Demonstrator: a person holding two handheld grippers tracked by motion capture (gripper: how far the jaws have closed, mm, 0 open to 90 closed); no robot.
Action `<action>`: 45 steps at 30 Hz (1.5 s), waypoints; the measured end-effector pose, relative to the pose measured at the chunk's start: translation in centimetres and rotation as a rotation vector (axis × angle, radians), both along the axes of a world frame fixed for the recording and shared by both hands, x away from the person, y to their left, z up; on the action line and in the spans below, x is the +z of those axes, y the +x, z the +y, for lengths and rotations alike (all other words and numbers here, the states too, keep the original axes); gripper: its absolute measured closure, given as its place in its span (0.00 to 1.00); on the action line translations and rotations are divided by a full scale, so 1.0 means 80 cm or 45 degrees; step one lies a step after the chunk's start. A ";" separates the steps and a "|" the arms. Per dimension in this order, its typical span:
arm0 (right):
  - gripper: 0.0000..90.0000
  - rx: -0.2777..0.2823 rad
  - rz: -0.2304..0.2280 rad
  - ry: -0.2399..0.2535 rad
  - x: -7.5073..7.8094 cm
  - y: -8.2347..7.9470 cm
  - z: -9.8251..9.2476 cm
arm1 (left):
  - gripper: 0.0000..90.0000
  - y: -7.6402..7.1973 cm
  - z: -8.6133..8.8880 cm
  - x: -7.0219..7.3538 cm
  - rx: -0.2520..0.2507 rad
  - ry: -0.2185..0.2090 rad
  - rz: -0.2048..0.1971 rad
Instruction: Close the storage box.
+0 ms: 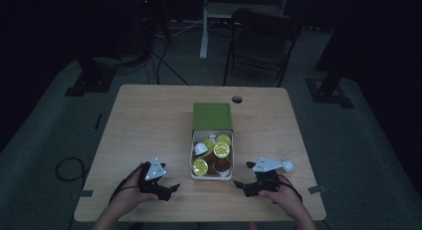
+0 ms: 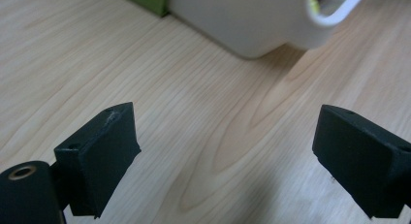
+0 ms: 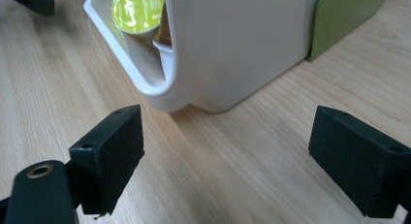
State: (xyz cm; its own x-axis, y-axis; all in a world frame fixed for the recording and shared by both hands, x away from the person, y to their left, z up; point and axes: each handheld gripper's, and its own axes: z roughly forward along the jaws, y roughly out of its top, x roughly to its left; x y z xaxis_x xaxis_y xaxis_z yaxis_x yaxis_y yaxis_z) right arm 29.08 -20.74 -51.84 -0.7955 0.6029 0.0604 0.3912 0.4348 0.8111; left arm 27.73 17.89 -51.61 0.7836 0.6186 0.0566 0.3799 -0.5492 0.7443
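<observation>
On the bench [image 1: 149,115], the white tray [image 1: 195,140] of yellow-lidded capsules [image 1: 221,150] lies between both claws, its long axis running away from the person. The left claw [image 1: 171,189] and right claw [image 1: 238,185] both stand open and empty, about equally near its front corners.

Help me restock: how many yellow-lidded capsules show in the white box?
4: yellow-lidded capsules in the white box, at the far right, far middle, centre and near left. More may lie hidden underneath.
</observation>
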 end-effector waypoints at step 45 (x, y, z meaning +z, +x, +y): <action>0.14 -0.069 -0.010 0.110 0.012 0.033 0.016 | 0.10 0.045 -0.049 0.024 -0.032 -0.124 -0.064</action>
State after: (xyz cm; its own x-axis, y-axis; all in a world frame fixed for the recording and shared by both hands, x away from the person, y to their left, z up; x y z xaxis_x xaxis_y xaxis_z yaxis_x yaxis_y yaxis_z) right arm 31.70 -19.47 -50.86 -0.7625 0.6380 0.1077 0.4055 0.3415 0.8479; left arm 31.30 13.99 -49.67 0.7966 0.6034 0.0365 0.3281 -0.4822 0.8123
